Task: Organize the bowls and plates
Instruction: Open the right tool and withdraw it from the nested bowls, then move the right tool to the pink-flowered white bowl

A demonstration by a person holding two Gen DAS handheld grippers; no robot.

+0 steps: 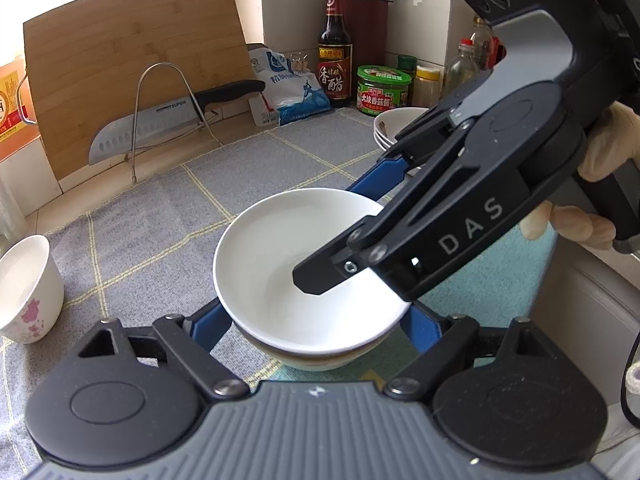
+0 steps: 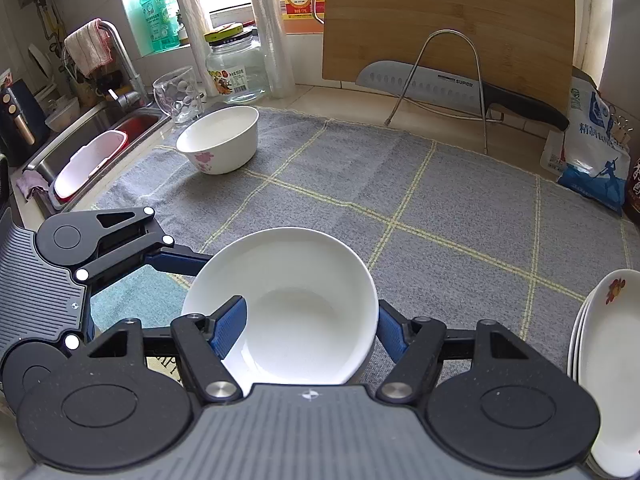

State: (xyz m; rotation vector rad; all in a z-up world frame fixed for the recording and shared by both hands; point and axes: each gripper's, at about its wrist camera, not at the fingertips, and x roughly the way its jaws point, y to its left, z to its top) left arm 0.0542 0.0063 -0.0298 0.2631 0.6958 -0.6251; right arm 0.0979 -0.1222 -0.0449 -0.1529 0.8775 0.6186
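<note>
The white bowl (image 2: 292, 304) sits nested on top of another bowl (image 1: 320, 358) on the grey checked cloth (image 2: 400, 184) that covers the worktop. All else is placed from this bowl.

The right gripper (image 2: 310, 326) is spread around the white bowl's near side: its left blue finger (image 2: 228, 328) lies inside over the rim, and its right one is outside against the wall. Whether they press on the rim cannot be told.

The left gripper (image 1: 316, 320) stands wide open, its blue fingers (image 1: 210, 324) on either side of the lower bowl; contact cannot be told.

Beyond the white bowl to the far left, near the sink (image 2: 100, 132), stands a flowered bowl (image 2: 220, 140). To its right lies a stack of plates (image 2: 604, 364). Behind it, a cutting board (image 2: 448, 20) leans upright with a knife (image 2: 440, 86) on a wire rack (image 2: 440, 76).
</note>
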